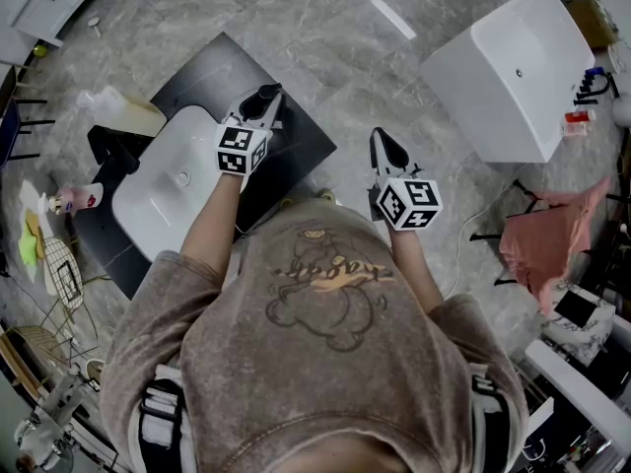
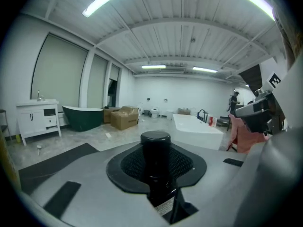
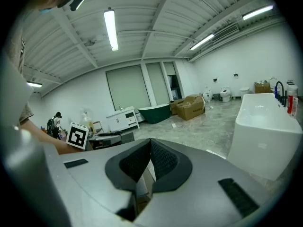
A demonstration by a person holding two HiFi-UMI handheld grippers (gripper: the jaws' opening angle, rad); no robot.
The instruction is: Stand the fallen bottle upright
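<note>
- Two grippers are showing in the head view, one in each of the person's hands, both reaching forward from the torso.
- The left gripper (image 1: 262,101) is hovering over the black table (image 1: 296,151), just beside the white basin (image 1: 173,180) set into it.
- Its fingers (image 2: 131,163) are pinching the black bottle (image 2: 155,160). The mesh pads are pressing on both sides of the body, below the cap.
- The bottle is standing upright between those fingers, with its round cap on top and a small label showing low on its body.
- Neither view is showing whether the bottle's base is touching the table.
- The right gripper (image 1: 386,146) is showing against the grey floor (image 1: 325,37), to the right of the table's corner and well apart from the bottle.
- Its fingers (image 3: 163,161) are pressing together tip to tip.
- A white bathtub (image 1: 513,67) is standing on the floor at the upper right of the head view.
- A pink cloth (image 1: 552,239) is hanging over a rack nearer the person, on the right.
- A green bathtub (image 2: 83,117), cardboard boxes (image 2: 124,117) and a white cabinet (image 2: 38,117) are standing along the far wall in the left gripper view.
</note>
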